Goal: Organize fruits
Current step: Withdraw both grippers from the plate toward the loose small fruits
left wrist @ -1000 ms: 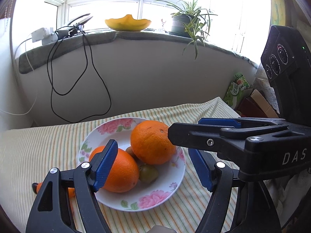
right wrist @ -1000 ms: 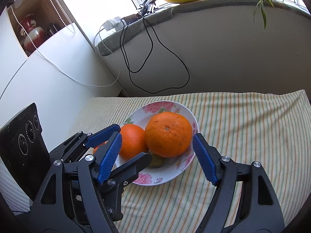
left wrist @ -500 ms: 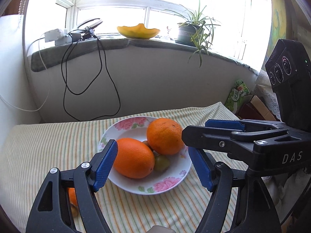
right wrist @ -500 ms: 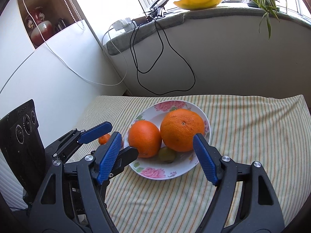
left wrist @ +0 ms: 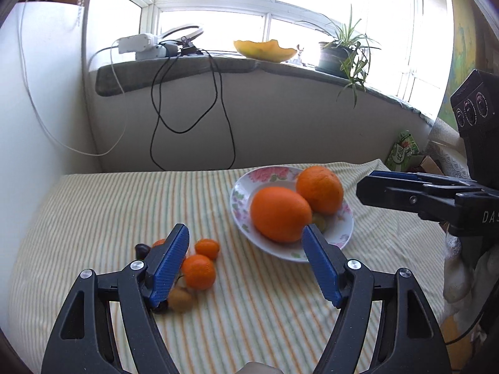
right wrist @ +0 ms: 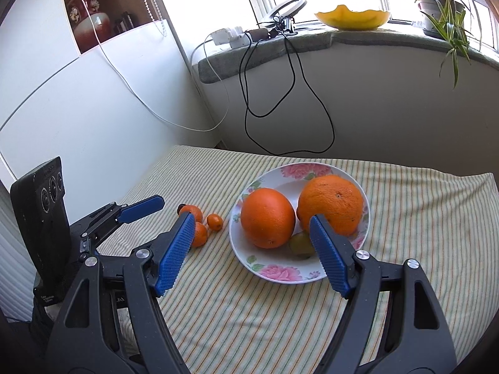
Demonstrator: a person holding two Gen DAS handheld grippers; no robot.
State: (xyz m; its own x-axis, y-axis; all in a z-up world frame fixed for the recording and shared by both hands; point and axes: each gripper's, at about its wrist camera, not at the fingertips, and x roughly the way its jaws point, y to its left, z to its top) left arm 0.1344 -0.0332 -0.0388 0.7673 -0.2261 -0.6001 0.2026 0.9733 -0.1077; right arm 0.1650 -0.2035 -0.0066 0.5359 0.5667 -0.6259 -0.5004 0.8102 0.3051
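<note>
The left hand-held gripper [left wrist: 244, 260] and right hand-held gripper [right wrist: 251, 252] are held wide, empty. The small mandarin [left wrist: 198, 271], at seven o'clock from the plate [left wrist: 338, 240], is judged light, soft-skinned; it is best pinched across its middle.

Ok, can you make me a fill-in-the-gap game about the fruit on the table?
1. The two big oranges sit on a flowery ____.
2. The small tangerines lie on the striped ____ beside the plate.
3. The left gripper and the right gripper each hold ____.
4. The small green fruit on the plate touches the ____.

Missing words: plate; cloth; nothing; oranges
</note>
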